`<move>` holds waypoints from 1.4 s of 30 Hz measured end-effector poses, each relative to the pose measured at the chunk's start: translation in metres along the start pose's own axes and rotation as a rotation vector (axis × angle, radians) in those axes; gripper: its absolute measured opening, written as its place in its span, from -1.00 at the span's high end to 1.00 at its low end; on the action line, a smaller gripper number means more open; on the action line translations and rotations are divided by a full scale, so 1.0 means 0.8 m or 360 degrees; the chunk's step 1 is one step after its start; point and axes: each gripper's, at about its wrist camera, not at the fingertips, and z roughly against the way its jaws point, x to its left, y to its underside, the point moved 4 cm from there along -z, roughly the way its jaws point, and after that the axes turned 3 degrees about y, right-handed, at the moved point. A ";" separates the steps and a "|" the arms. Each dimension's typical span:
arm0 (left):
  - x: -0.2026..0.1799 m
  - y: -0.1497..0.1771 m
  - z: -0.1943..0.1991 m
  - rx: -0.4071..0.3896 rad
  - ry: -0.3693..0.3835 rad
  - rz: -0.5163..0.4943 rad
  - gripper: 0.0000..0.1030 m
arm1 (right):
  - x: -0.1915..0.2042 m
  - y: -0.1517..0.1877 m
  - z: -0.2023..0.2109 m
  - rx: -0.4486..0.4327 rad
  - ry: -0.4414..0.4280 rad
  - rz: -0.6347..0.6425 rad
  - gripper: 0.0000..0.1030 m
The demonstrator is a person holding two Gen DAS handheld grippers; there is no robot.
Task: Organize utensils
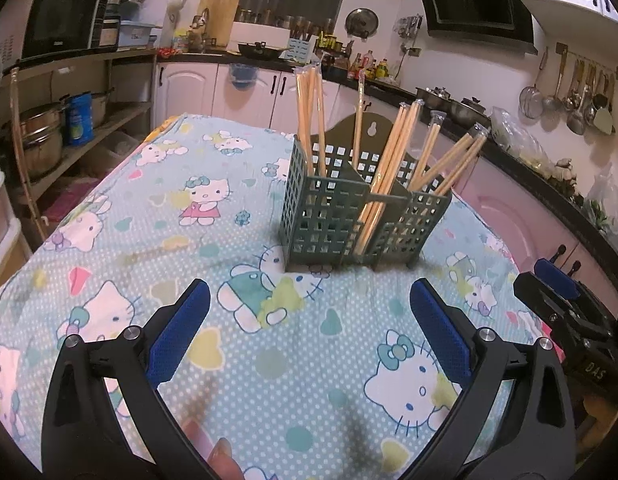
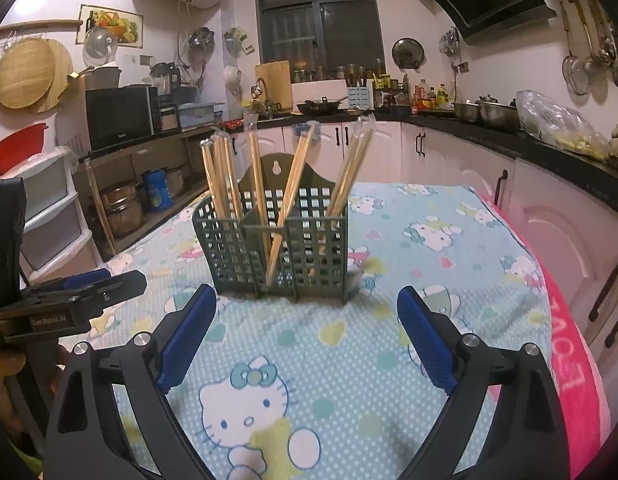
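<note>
A dark green lattice utensil holder [image 1: 329,220] stands upright on the table, also in the right wrist view [image 2: 305,256]. Several wrapped wooden chopsticks [image 1: 389,168] stand in its compartments, leaning at different angles; they show in the right wrist view too [image 2: 289,196]. My left gripper [image 1: 309,300] is open and empty, a short way in front of the holder. My right gripper [image 2: 307,304] is open and empty, just in front of the holder. The right gripper shows at the right edge of the left wrist view [image 1: 561,280]; the left one shows at the left of the right wrist view [image 2: 89,284].
The table carries a blue cartoon-cat cloth [image 1: 149,208] with a pink towel edge [image 2: 565,320] on the right. Kitchen counters and cabinets [image 2: 469,152] run behind and to the right. Shelves with pots [image 1: 49,136] stand to the left.
</note>
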 end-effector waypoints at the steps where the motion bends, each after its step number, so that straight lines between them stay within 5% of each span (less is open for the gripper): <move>1: -0.001 0.003 0.001 -0.0008 -0.0002 -0.0007 -0.78 | 0.000 0.004 0.001 0.0002 0.0006 0.0001 -0.74; 13: -0.019 0.031 0.011 -0.0113 -0.0012 -0.0105 -0.78 | -0.005 0.044 0.012 0.0010 0.0057 0.0003 -0.81; 28: -0.027 0.044 0.018 -0.0247 -0.0033 -0.0154 -0.78 | -0.005 0.047 0.043 -0.0254 0.0098 0.0029 -0.88; 42: -0.024 0.047 0.014 -0.0236 -0.0080 -0.0158 -0.78 | -0.001 0.052 0.034 -0.0197 0.0111 0.0051 -0.88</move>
